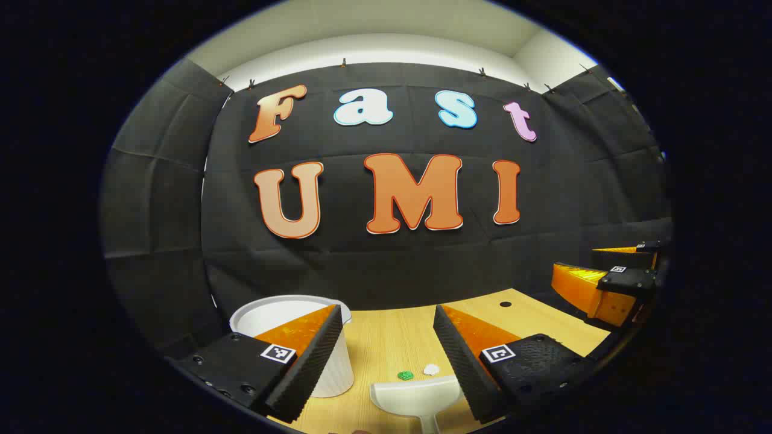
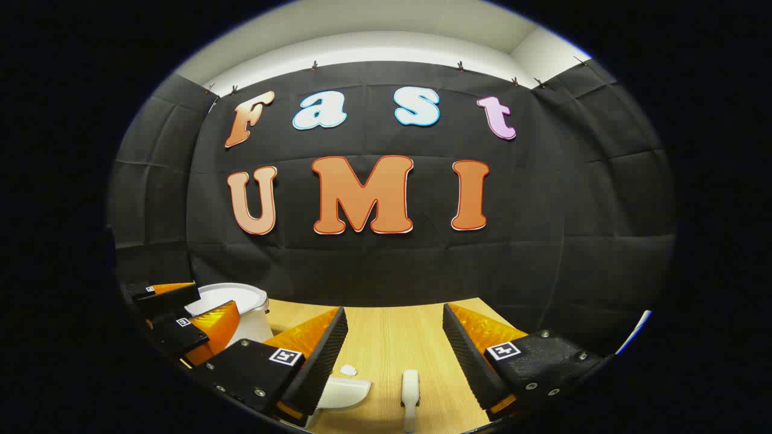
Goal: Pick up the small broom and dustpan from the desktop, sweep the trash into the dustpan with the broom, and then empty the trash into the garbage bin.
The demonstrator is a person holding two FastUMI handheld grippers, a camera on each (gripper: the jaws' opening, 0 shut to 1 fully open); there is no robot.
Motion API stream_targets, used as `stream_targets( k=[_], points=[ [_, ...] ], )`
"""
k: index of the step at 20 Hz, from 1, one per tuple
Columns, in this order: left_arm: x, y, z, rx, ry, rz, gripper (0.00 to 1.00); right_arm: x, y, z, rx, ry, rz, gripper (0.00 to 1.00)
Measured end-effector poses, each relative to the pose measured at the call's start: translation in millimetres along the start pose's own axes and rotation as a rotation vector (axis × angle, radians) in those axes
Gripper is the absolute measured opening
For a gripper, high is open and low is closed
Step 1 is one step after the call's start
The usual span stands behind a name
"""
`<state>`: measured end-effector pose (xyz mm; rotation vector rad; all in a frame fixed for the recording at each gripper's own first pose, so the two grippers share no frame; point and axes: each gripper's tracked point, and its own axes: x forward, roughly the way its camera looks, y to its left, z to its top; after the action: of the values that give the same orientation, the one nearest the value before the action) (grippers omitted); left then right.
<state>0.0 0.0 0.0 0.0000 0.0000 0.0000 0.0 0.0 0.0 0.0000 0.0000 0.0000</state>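
Observation:
In the left gripper view my left gripper point(image 1: 386, 343) stands open above the wooden desktop point(image 1: 392, 340), nothing between its fingers. Below it lies the white dustpan point(image 1: 416, 395), with a green scrap point(image 1: 405, 375) and a white scrap point(image 1: 431, 369) just beyond its lip. The white garbage bin point(image 1: 338, 367) stands at the left behind the left finger. My right gripper point(image 1: 609, 283) shows at the far right. In the right gripper view my right gripper point(image 2: 395, 340) is open over the small white broom point(image 2: 410, 389). The dustpan point(image 2: 347, 392), white scrap point(image 2: 348, 370), bin point(image 2: 250, 322) and left gripper point(image 2: 181, 313) lie to the left.
A dark round hole point(image 1: 505, 304) sits in the desktop near its far edge. The black cloth wall closes off the back and both sides of the booth.

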Motion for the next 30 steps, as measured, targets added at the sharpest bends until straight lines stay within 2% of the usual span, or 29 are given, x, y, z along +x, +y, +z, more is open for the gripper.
stream_targets(
  k=[19,30],
  points=[
    [6,-2,1,-0.011,0.005,-0.016,0.96,3,1,3,-0.004,-0.006,0.009,0.95],
    [4,-4,-8,0.004,0.026,-0.027,0.96,-2,-3,-1,-0.02,-0.007,-0.018,0.95]
  ],
)
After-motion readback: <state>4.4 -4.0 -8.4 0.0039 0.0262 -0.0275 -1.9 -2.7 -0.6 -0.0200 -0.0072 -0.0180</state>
